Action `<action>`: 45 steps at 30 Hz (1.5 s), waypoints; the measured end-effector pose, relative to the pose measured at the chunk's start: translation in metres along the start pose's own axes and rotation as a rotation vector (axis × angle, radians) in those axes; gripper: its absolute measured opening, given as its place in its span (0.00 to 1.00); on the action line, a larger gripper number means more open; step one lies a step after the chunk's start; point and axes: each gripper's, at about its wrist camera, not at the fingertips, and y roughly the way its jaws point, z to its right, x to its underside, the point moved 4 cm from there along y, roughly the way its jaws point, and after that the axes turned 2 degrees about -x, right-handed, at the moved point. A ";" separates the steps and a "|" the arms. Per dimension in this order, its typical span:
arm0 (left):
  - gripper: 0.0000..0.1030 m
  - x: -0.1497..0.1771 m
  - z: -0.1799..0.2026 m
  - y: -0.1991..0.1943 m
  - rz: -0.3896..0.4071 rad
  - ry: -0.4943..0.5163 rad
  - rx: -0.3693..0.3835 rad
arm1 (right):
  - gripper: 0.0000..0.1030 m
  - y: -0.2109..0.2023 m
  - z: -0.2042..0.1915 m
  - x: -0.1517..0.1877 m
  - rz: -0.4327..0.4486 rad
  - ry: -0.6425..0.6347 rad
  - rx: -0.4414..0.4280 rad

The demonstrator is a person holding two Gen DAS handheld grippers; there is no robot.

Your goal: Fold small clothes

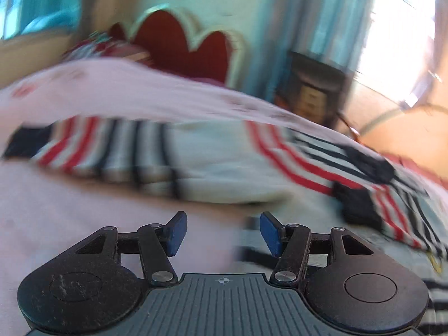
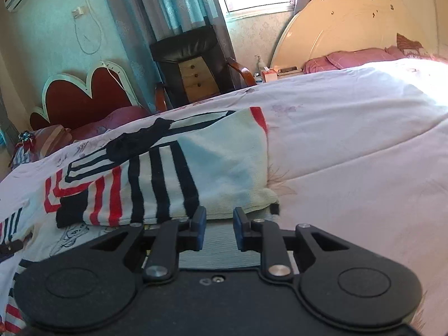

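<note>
A small white garment (image 2: 218,162) with black and red stripes lies folded over on the pink quilt (image 2: 350,168). My right gripper (image 2: 219,229) hovers at its near hem. The jaws stand a little apart, and only pale ribbed cloth lying underneath shows in the gap. The pads do not press on anything. The left wrist view is blurred by motion. In it the same striped garment (image 1: 196,162) stretches across the quilt (image 1: 56,210) ahead of my left gripper (image 1: 222,232). That gripper is open, with nothing between its blue pads (image 1: 176,232).
A red heart-shaped headboard (image 2: 84,95) stands at the back left. A black armchair (image 2: 190,53) holding a small wooden drawer box is by the curtains. A cream round headboard (image 2: 350,22) and pink pillows (image 2: 350,58) are at the back right. The quilt spreads wide to the right.
</note>
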 end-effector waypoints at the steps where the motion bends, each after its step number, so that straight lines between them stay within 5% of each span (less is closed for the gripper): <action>1: 0.56 -0.004 -0.027 0.001 0.000 -0.082 -0.016 | 0.22 0.002 -0.008 0.001 -0.005 0.007 -0.006; 6: 0.56 -0.020 -0.136 0.008 0.052 -0.449 -0.050 | 0.23 0.012 -0.047 0.008 -0.038 0.042 -0.050; 14: 0.55 -0.034 -0.207 0.041 0.088 -0.668 0.028 | 0.25 0.020 -0.076 0.000 -0.035 0.163 -0.033; 16: 0.48 -0.042 -0.216 0.053 0.085 -0.692 0.029 | 0.26 0.022 -0.082 -0.002 -0.035 0.175 -0.026; 19: 0.16 -0.049 -0.231 0.068 0.066 -0.702 -0.012 | 0.27 0.023 -0.091 -0.003 -0.031 0.169 -0.018; 23: 0.06 -0.060 -0.229 0.079 0.100 -0.652 0.009 | 0.27 0.021 -0.096 -0.002 -0.034 0.155 -0.014; 27: 0.06 -0.089 -0.159 0.050 0.216 -0.341 0.106 | 0.28 0.017 -0.092 -0.001 -0.022 0.140 0.005; 31: 0.06 -0.090 -0.039 0.043 0.161 -0.049 0.273 | 0.28 0.015 -0.081 0.001 -0.013 0.143 0.023; 38: 0.06 -0.047 0.134 0.071 0.008 0.221 0.423 | 0.28 0.008 -0.060 0.004 0.003 0.187 0.028; 45: 0.06 -0.009 0.242 0.076 -0.055 0.430 0.443 | 0.30 0.006 -0.032 -0.009 0.030 0.232 0.010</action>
